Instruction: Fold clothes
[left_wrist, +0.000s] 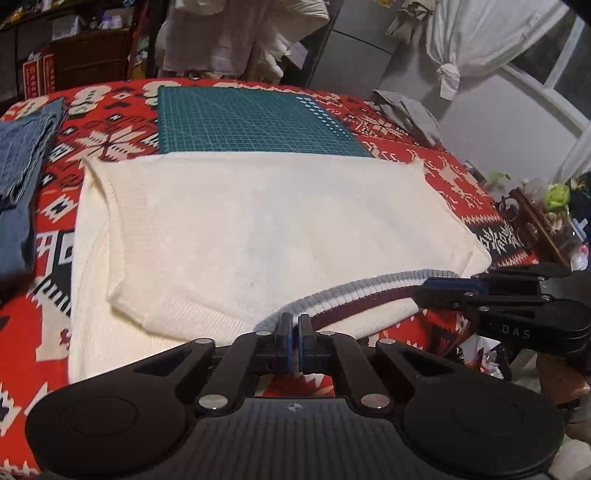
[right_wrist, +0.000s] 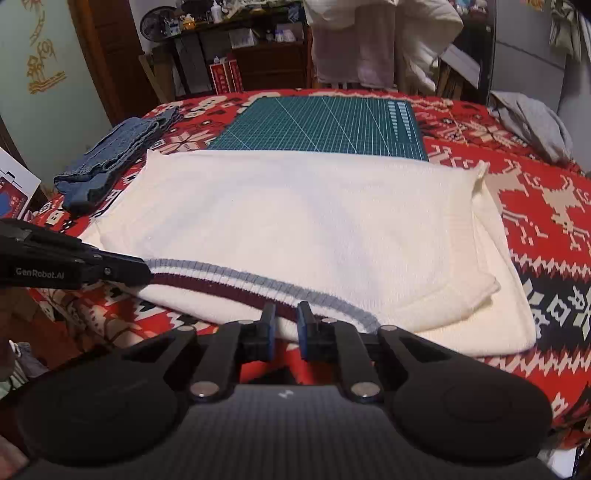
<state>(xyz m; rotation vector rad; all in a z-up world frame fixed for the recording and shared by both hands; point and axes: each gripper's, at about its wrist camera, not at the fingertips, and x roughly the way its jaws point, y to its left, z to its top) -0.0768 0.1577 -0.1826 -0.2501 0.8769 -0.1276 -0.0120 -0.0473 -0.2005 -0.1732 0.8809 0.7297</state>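
On left gripper (right_wrist: 147, 275): "GenRobot.AI"

The sweater (left_wrist: 258, 221) was cream-white knit; its ribbed hem band (right_wrist: 258, 286) carried stripes of grey-blue, white and maroon. The table cover (right_wrist: 546, 206) was red with a pixelated Nordic pattern of cream reindeer, snowflakes and black bands. The cutting mat (left_wrist: 251, 122) was teal-green with a pale grid and a column of light blue marks. The folded jeans (right_wrist: 110, 162) were mid-blue denim. A crumpled garment (right_wrist: 535, 125) was plain grey. Both grippers were black with blue finger pads (right_wrist: 303, 321).
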